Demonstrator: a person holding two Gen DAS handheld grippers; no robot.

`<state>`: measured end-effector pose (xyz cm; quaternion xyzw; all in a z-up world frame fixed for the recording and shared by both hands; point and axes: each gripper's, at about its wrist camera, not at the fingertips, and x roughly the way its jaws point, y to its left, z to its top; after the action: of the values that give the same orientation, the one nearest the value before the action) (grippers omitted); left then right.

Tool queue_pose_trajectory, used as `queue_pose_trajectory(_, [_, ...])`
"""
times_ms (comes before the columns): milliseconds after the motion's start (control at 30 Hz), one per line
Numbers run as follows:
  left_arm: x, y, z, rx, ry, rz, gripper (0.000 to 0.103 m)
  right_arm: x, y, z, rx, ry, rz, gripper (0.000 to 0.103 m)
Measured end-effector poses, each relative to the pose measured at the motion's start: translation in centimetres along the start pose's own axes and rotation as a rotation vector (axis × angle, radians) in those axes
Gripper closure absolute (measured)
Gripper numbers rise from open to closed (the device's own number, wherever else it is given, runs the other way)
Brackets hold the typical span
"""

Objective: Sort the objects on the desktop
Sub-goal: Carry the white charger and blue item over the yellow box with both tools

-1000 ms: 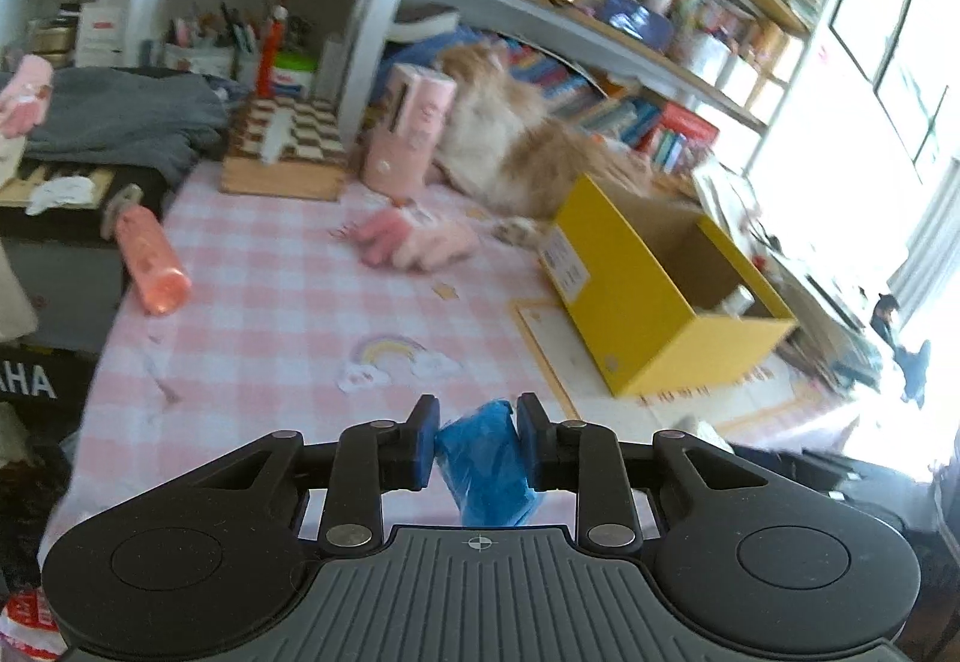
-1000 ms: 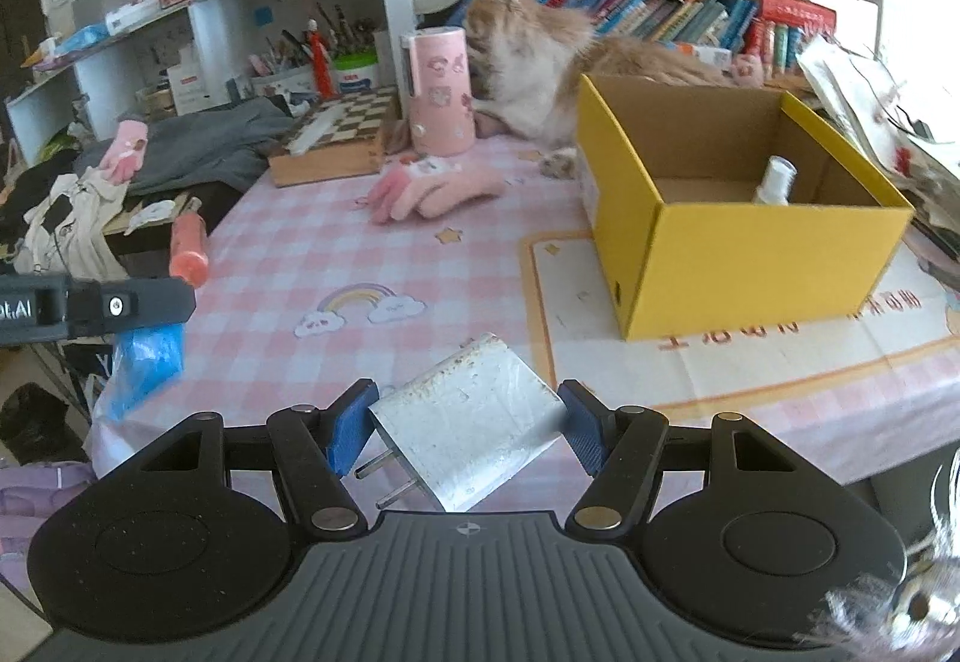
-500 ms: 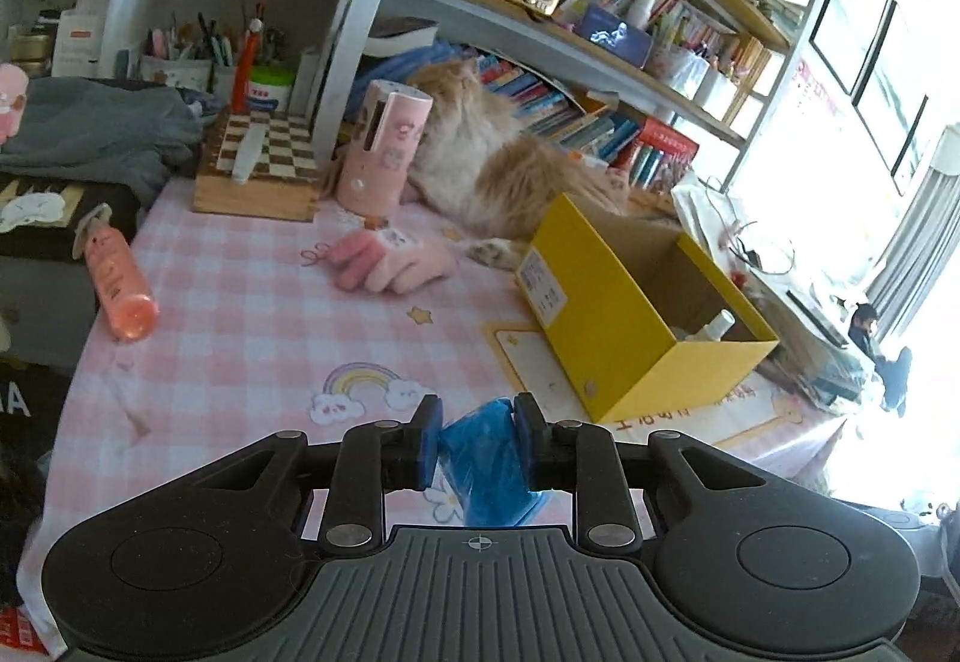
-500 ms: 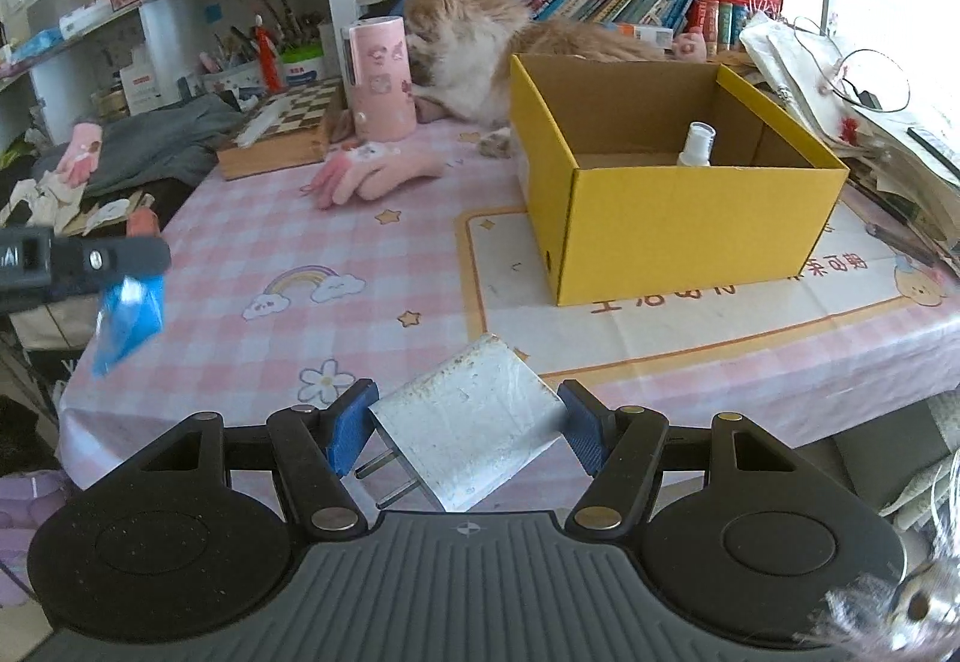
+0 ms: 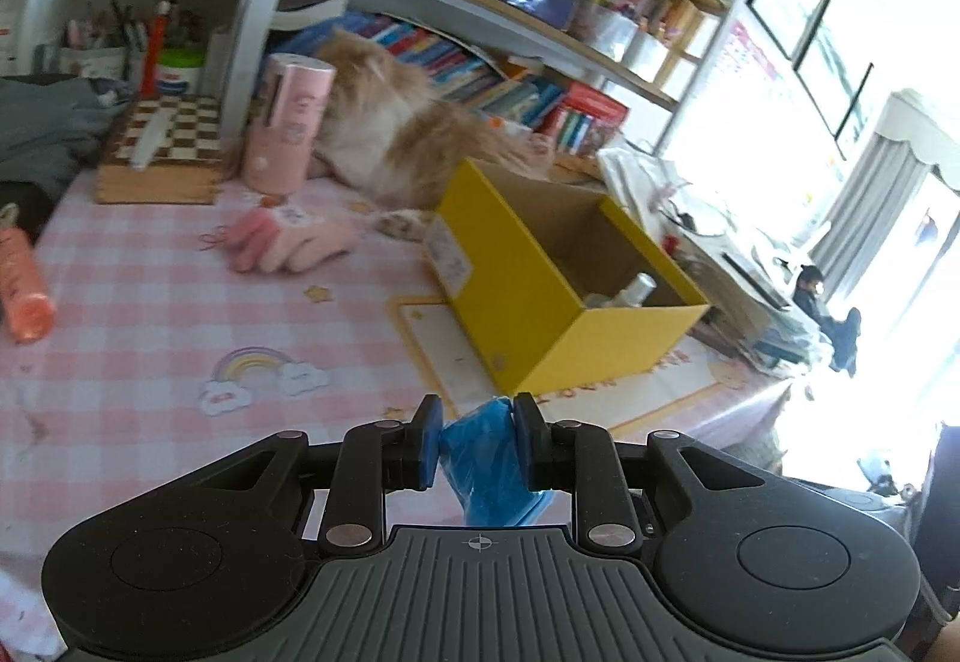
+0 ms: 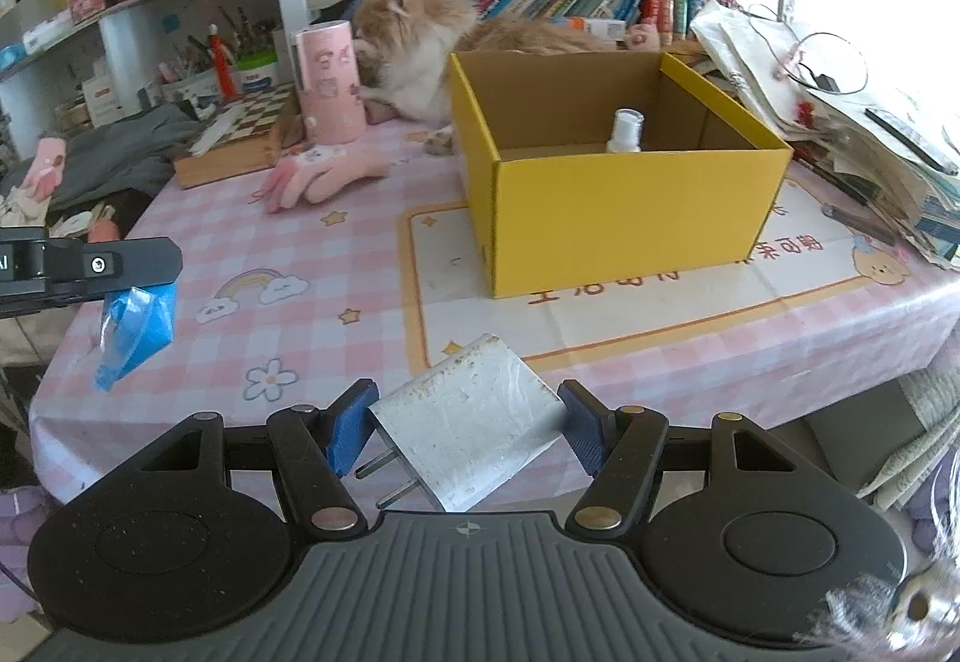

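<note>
My left gripper (image 5: 475, 445) is shut on a crumpled blue plastic bag (image 5: 489, 467); seen from the right wrist view, that blue bag (image 6: 135, 326) hangs under the left gripper's finger (image 6: 114, 263) above the table's near left edge. A white wall charger (image 6: 471, 425) with its prongs pointing left sits clamped in my right gripper (image 6: 465, 431). Ahead stands an open yellow cardboard box (image 6: 606, 218) (image 5: 528, 302) with a small white bottle (image 6: 625, 131) inside. Pink gloves (image 6: 324, 176) lie on the pink checked tablecloth (image 6: 288, 254) left of the box.
A fluffy orange cat (image 6: 456, 38) lies behind the box beside a pink cylinder (image 6: 330, 83). A chessboard (image 5: 162, 146), an orange bottle (image 5: 21, 287) at the left edge, grey clothes, shelves of books, and piled papers (image 6: 840, 122) to the right surround the table.
Both grippers have swung rightward toward the yellow box, which now sits closer and more central. Each still holds its object, the blue bag and the charger.
</note>
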<state>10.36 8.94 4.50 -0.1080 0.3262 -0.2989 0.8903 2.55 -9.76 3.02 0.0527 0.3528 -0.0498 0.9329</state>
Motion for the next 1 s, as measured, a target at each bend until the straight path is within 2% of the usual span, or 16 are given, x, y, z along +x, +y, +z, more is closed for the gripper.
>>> queue_pose_trajectory(533, [3.0,-3.4,1.0,0.014,0.003,-0.066,0.080,-0.2,-4.2,0.6,0.038,-0.004,-0.059,0.040])
queue_pose_trajectory(1000, [5.9,-6.7,2.8,0.037,-0.008,-0.090,0.080,0.5,-7.5,1.9,0.035,-0.028,-0.064,0.040])
